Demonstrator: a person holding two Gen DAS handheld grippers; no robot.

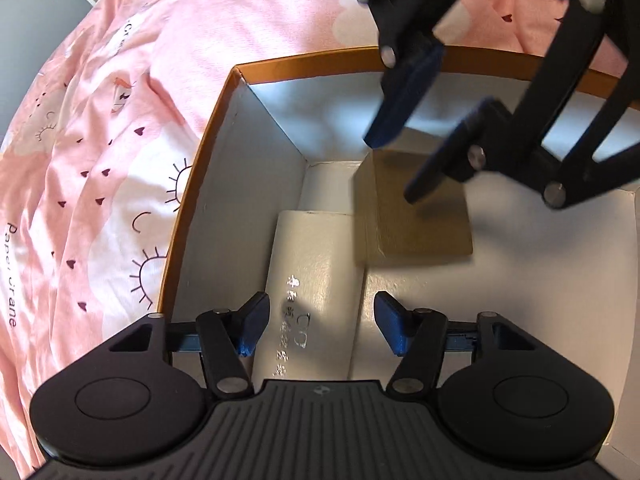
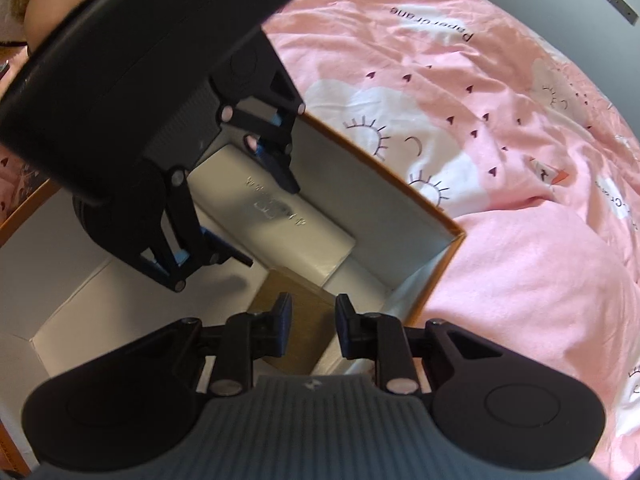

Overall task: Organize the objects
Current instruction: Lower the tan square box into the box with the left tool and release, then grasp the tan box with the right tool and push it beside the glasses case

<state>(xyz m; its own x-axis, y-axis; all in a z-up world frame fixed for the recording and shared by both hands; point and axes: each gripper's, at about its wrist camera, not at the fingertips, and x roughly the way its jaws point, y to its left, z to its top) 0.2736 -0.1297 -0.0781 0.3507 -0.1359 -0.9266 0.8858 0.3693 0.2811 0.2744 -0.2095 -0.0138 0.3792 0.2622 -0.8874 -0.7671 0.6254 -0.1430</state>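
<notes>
Pink cotton bedding, creased and printed with white clouds, small dark hearts and sleepy-eye doodles, spreads out under an open cardboard box with orange outer walls and a smooth white inside.

Along the box's left wall lies a long white rectangular packet with glossy wrapping and silver lettering; in the left wrist view its long axis runs from 6 o'clock towards 12 o'clock, parallel to that wall, one end pointing at the far corner. Beneath or beyond it a second white piece shows at the far end, though I cannot tell what it is. Touching the packet's right side sits a squat tan cardboard block, matte, with sharp edges, near the far end of the box floor.

The left gripper, black-framed with blue pads, hangs over the near end of the white packet, its jaws wide apart on either side and clear of it. The right gripper comes in from 1 o'clock, its tips just above the tan block, jaws parted and holding nothing; from its own camera the right gripper has the block showing between its pads.
</notes>
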